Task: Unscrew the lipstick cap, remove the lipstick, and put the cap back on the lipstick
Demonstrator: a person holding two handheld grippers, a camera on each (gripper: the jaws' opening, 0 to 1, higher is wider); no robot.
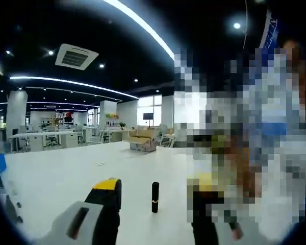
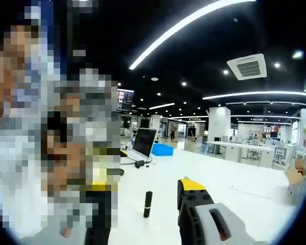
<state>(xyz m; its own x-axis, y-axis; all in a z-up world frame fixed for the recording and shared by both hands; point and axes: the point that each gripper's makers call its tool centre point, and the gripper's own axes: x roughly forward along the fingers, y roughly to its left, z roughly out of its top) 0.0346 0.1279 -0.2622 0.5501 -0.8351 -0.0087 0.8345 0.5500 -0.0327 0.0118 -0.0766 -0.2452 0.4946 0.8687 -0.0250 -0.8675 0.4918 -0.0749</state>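
fingers of both grippers spread wide, holding nothing; lipstick stands upright on white table between them.

The lipstick looks like glossy black plastic with a thin bright band near its base. Under it, the white counter is smooth and faintly shiny. Beside the lipstick, the left gripper's fingers are matt black with yellow tips.

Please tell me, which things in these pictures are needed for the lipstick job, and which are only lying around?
For the job:
- lipstick, upright on the white table, cap on
- left gripper
- right gripper

Lying about:
- laptop
- blue box
- cardboard boxes
- desks with chairs
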